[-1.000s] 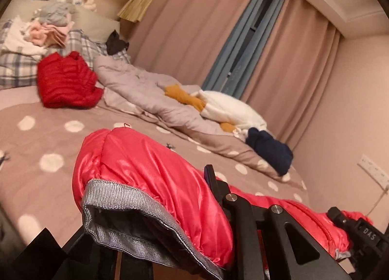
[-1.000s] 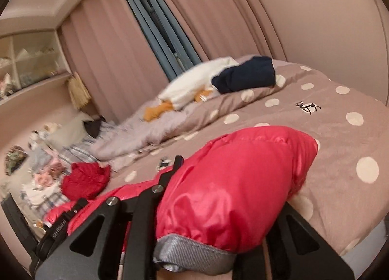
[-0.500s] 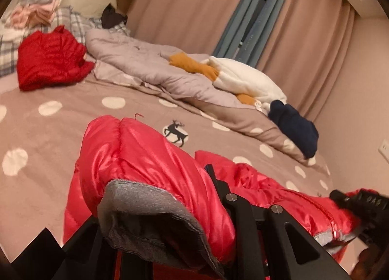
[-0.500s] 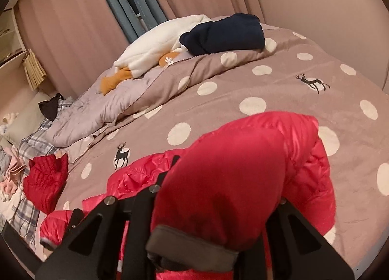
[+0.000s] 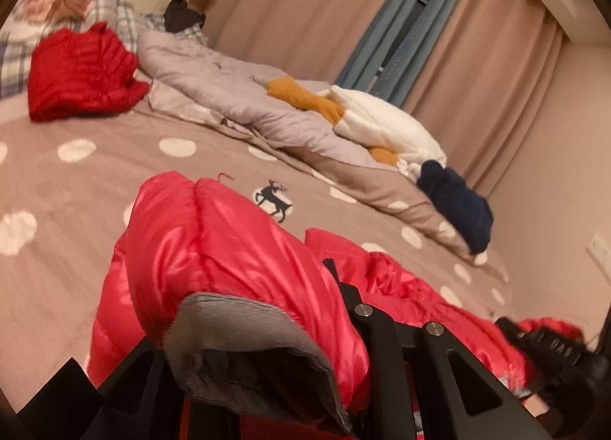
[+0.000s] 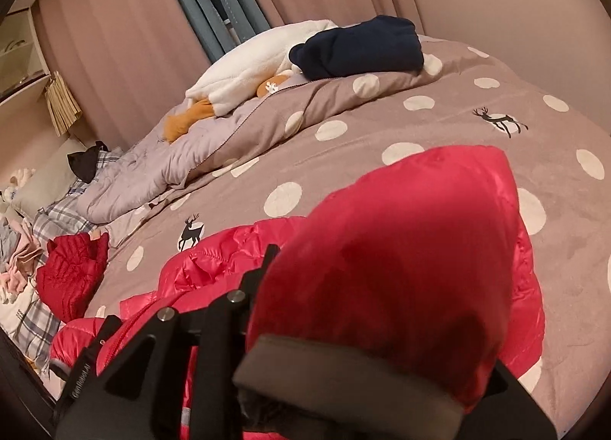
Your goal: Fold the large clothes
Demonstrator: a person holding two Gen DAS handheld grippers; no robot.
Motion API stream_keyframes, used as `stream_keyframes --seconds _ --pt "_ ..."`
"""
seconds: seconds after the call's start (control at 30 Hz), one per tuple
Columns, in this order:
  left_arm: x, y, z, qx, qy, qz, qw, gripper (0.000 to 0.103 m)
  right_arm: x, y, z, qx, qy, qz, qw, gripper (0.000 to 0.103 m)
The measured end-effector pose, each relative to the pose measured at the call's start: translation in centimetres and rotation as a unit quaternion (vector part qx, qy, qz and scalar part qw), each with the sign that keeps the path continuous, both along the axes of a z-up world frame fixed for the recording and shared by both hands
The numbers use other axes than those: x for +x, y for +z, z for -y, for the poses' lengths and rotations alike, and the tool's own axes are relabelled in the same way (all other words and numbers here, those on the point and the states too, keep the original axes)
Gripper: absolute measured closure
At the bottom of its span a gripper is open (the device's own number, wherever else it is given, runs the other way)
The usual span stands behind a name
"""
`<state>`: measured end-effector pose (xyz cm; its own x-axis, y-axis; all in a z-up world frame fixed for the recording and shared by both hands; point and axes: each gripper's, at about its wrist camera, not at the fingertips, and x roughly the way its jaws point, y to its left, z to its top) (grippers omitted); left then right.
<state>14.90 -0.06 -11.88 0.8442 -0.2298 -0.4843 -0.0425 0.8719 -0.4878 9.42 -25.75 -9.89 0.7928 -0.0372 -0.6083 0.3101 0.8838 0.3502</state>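
Observation:
A shiny red puffer jacket [image 5: 416, 295] lies on the brown polka-dot bedspread [image 5: 57, 180]. My left gripper [image 5: 244, 306] is shut on one sleeve [image 5: 214, 245] near its grey cuff [image 5: 236, 321], and the sleeve bulges up and covers the left finger. In the right wrist view my right gripper [image 6: 382, 306] has the other sleeve [image 6: 401, 249] between its fingers at the dark cuff [image 6: 343, 363]. Its jaws are opening, and the padded sleeve still fills the gap. The jacket body [image 6: 221, 260] lies to the left between both grippers.
A folded darker red jacket [image 5: 80, 69] sits at the far left by plaid pillows. A rumpled grey quilt [image 5: 229, 96], a white and orange plush [image 5: 382, 126] and a navy garment [image 5: 454, 203] line the curtain side. A wall is close on the right.
Both grippers came down toward the bed with their sleeves, and the sleeves now rest on the jacket. Both views tilted lower. The last half second shows almost no movement.

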Motion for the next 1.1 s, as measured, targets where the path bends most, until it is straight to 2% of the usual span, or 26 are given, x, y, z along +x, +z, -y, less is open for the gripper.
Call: stream_keyframes --seconds 0.23,0.4,0.53,0.7,0.9,0.93,1.07,1.1 --pt "0.1 0.2 0.5 0.007 0.004 -0.007 0.9999 0.085 0.0 -0.2 0.2 0.005 0.009 0.001 1.000 0.071" --pt "0.1 0.0 0.5 0.013 0.000 -0.009 0.9999 0.082 -0.1 -0.4 0.3 0.017 0.011 0.003 1.000 0.063" --pt "0.1 0.1 0.0 0.007 -0.005 -0.012 0.9999 0.076 -0.2 -0.3 0.2 0.019 0.012 0.007 1.000 0.058" --pt "-0.2 0.2 -1.0 -0.014 0.000 -0.008 0.9999 0.062 -0.4 0.0 0.0 0.018 0.013 0.014 1.000 0.047" --pt "-0.2 0.5 -1.0 -0.005 0.002 -0.006 1.0000 0.058 -0.9 0.5 0.5 0.019 0.003 0.027 0.999 0.037" --pt "-0.3 0.7 -1.0 -0.003 0.002 -0.002 1.0000 0.056 -1.0 0.5 0.6 0.020 0.001 0.030 0.999 0.036" --pt "-1.6 1.6 -1.5 -0.014 0.025 0.040 0.9988 0.015 -1.3 0.7 1.0 0.028 -0.007 0.037 0.999 0.029" --pt "-1.9 1.8 -1.8 -0.017 0.035 0.054 0.9978 0.009 -1.3 0.7 1.1 0.030 -0.010 0.038 0.999 0.027"
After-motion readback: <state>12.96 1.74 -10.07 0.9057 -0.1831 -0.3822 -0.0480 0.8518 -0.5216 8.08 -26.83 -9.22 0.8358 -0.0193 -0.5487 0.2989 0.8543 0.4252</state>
